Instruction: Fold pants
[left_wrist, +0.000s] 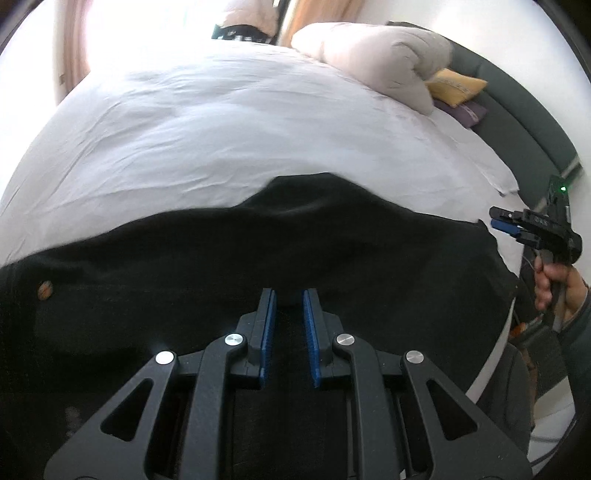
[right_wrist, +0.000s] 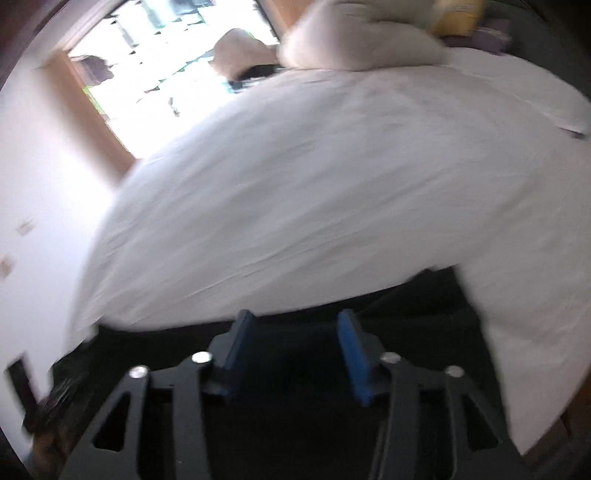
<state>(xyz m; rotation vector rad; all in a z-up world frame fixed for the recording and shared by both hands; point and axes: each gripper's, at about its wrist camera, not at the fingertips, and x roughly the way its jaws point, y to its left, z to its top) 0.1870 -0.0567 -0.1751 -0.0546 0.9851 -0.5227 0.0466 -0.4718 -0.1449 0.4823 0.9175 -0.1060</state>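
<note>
Nearest to me, the left gripper (left_wrist: 288, 295) hung low over the black pants (left_wrist: 258, 251), its blue pads (left_wrist: 268, 332) drawn close with only a narrow gap between them. Dark cloth filled that gap, but black on black gave nothing away, so I could not tell whether it was pinching fabric or merely sitting over it. The pants lay spread along the near edge of the bed (left_wrist: 221, 129), a broad dark sheet with a hump rising in the middle of its far edge and a small round brown button (left_wrist: 44, 289) showing toward its left end.

Off to the right, the right gripper (left_wrist: 498, 218) was held in the person's right hand (left_wrist: 554, 280) just beyond the right-hand corner of the pants, clear of the cloth. Its own blurred view showed its fingers spread wide and empty above the garment (right_wrist: 424, 306).

Judging by how things lay, the folding looked barely begun, or at most one fold in: the fabric still covered a wide stretch of mattress, with no neat stack anywhere. The lengthwise fold and the shortening folds seemed still to do, though the darkness hid any layers already doubled.

Further back the white sheet ran rumpled and bare. At the head of the bed lay a bundled pale duvet (left_wrist: 376, 55), with a yellow cushion (left_wrist: 456, 86) and a purple one (left_wrist: 465, 112) beside it against the dark headboard (left_wrist: 528, 122), and a bright window (right_wrist: 166, 55) beyond.
</note>
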